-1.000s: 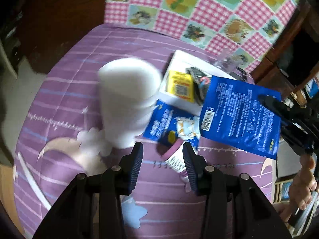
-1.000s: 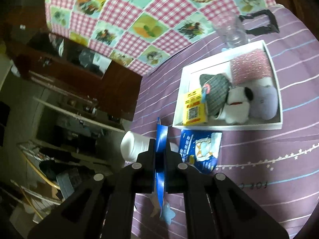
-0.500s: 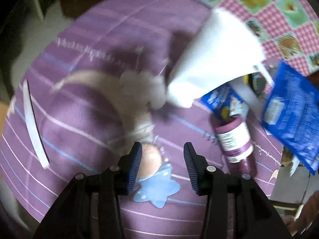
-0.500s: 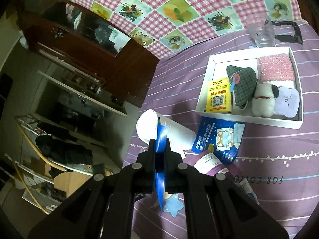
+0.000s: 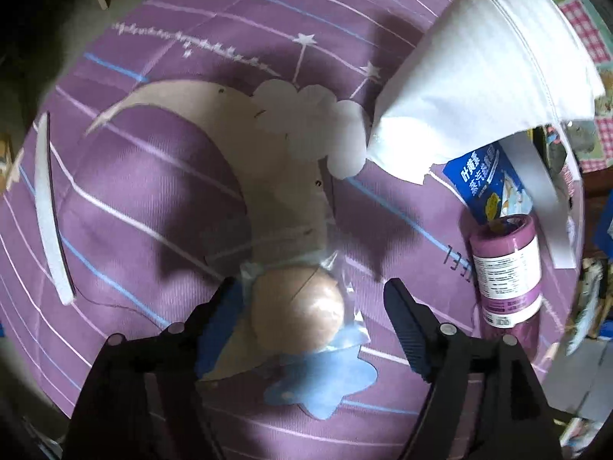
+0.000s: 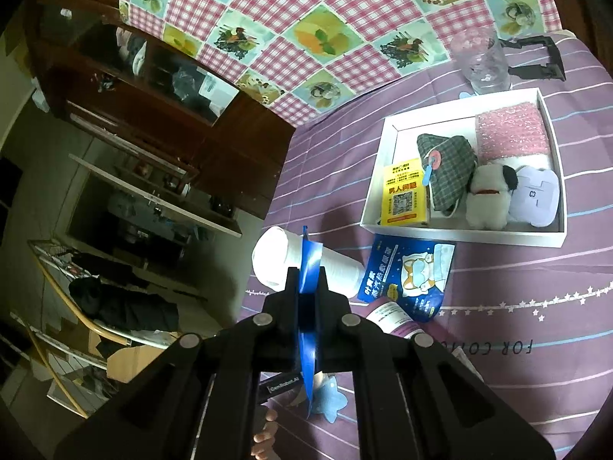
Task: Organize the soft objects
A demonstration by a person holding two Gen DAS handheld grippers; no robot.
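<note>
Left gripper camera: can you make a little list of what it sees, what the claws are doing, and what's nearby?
surface: purple star-print bedcover
between the fingers: round tan puff in clear wrap
left gripper: jaws opening, not pressing the puff
nearby: white paper roll, blue pouch, purple bottle
right gripper: shut on blue packet
</note>
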